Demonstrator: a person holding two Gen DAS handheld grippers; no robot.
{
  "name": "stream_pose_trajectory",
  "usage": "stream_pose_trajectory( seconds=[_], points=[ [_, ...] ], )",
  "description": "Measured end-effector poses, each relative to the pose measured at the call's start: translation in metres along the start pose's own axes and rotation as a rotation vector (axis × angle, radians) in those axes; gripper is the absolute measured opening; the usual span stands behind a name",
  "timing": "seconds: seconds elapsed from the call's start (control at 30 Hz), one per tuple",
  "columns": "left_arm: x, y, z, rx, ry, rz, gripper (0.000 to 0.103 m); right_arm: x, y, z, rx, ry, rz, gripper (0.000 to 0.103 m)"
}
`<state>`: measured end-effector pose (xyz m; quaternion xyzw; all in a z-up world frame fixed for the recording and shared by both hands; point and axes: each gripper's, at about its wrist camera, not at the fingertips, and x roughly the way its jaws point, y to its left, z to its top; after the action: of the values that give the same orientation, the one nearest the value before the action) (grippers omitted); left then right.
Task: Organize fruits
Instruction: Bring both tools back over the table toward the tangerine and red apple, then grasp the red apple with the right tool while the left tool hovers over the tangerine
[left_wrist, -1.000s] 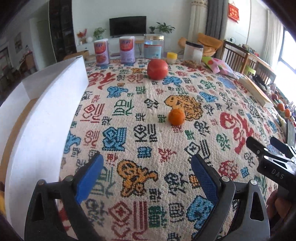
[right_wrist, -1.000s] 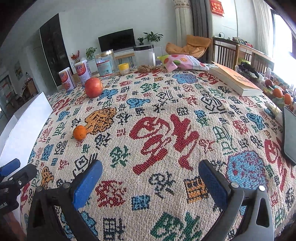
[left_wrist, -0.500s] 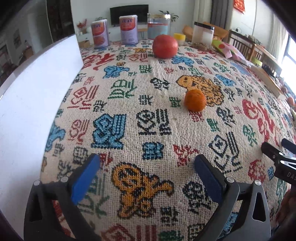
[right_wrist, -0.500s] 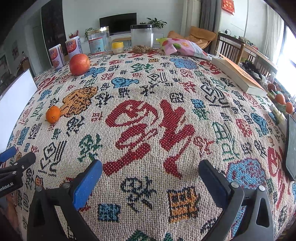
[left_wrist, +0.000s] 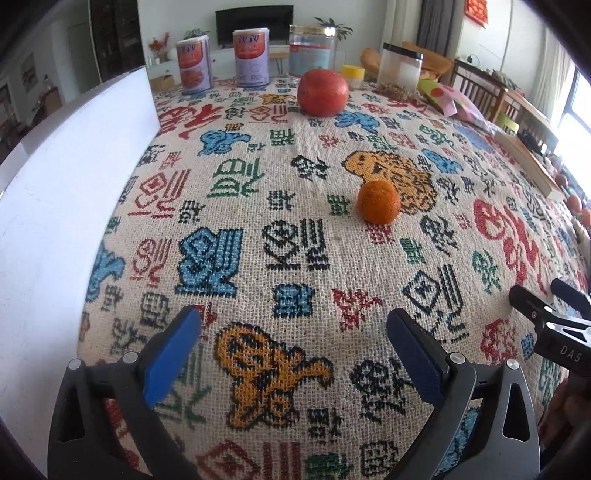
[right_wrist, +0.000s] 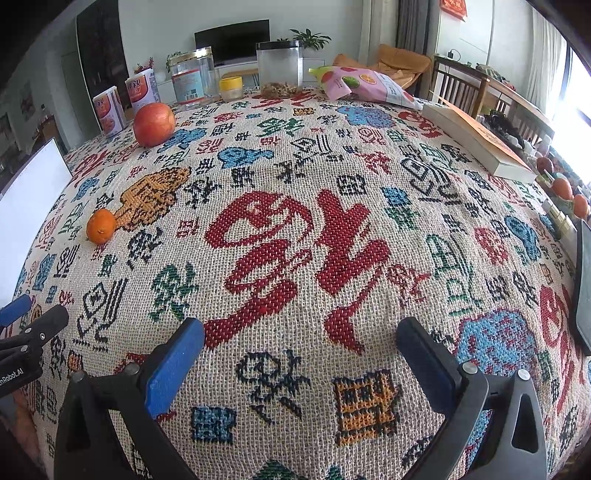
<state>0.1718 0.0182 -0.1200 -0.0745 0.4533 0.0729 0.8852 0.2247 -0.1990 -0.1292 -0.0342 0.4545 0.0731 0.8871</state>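
The left hand-held gripper hangs over the tabletop with its jaws spread wide, having just been opening, and nothing lies between its flat blue rubber pads. The right hand-held gripper is likewise released, its black plastic arms splayed apart over bare cloth. Each tool shows at the edge of the other's view, so they sit side by side.

Beneath both lies a coarse woven tablecloth, cream with blocky red, blue, green and orange characters. Ahead of the left gripper a small, round, dimpled orange rests on the cloth, well clear of the pads. Farther back sits a larger, smooth red pomegranate, apart from the orange. A flat white board stands along the cloth's left edge.

At the far edge stand two cylindrical tins, a clear round jar, a small yellow-lidded pot, a clear square canister and a glossy pink snack bag. A thick book lies to the right.
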Motion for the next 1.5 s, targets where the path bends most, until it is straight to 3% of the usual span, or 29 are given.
stream_pose_trajectory(
  seconds=[0.1, 0.2, 0.23, 0.3, 0.33, 0.43, 0.47, 0.5, 0.67, 0.8, 0.93, 1.03, 1.1, 1.27, 1.5],
  points=[
    [-0.008, -0.023, 0.021, 0.042, -0.072, -0.075, 0.101, 0.000, 0.000, 0.000, 0.000, 0.000, 0.000, 0.103],
    [0.009, -0.044, 0.041, 0.118, -0.100, -0.044, 0.100, 0.000, 0.000, 0.000, 0.000, 0.000, 0.000, 0.103],
    [0.018, -0.046, 0.046, 0.120, -0.100, -0.016, 0.096, 0.000, 0.000, 0.000, 0.000, 0.000, 0.000, 0.103],
    [0.036, -0.043, 0.049, 0.108, -0.066, 0.009, 0.070, 0.000, 0.000, 0.000, 0.000, 0.000, 0.000, 0.103],
    [0.044, -0.040, 0.049, 0.098, -0.036, 0.004, 0.067, 0.000, 0.000, 0.000, 0.001, 0.000, 0.000, 0.103],
    [0.043, -0.035, 0.050, 0.073, -0.063, -0.029, 0.063, 0.000, 0.000, 0.000, 0.000, 0.001, -0.001, 0.103],
    [0.042, -0.034, 0.050, 0.071, -0.068, -0.057, 0.038, 0.000, 0.000, 0.000, 0.001, 0.001, -0.001, 0.103],
    [0.040, -0.034, 0.050, 0.071, -0.070, -0.065, 0.029, 0.000, 0.000, 0.000, 0.000, 0.001, -0.001, 0.103],
    [0.021, -0.015, 0.040, 0.007, -0.045, -0.074, 0.029, 0.000, 0.000, 0.000, 0.001, 0.001, -0.001, 0.103],
    [0.001, 0.015, 0.028, -0.016, -0.042, -0.028, 0.029, 0.000, 0.000, 0.000, 0.001, 0.001, -0.002, 0.103],
    [0.010, 0.035, 0.018, -0.010, -0.020, 0.028, 0.029, 0.000, 0.000, 0.001, 0.001, 0.001, -0.002, 0.103],
    [0.009, 0.037, 0.015, -0.013, -0.051, 0.056, 0.045, 0.000, 0.000, 0.001, 0.001, 0.001, -0.002, 0.103],
    [0.012, 0.034, 0.012, -0.001, -0.057, 0.099, 0.083, 0.000, 0.000, 0.000, 0.001, 0.001, -0.001, 0.103],
    [0.020, 0.044, 0.014, -0.054, -0.018, 0.116, 0.100, 0.000, 0.000, 0.000, 0.001, 0.002, -0.002, 0.103],
    [0.021, 0.043, 0.013, -0.049, -0.015, 0.128, 0.103, 0.000, 0.000, 0.001, 0.001, 0.002, -0.003, 0.103]
  ],
)
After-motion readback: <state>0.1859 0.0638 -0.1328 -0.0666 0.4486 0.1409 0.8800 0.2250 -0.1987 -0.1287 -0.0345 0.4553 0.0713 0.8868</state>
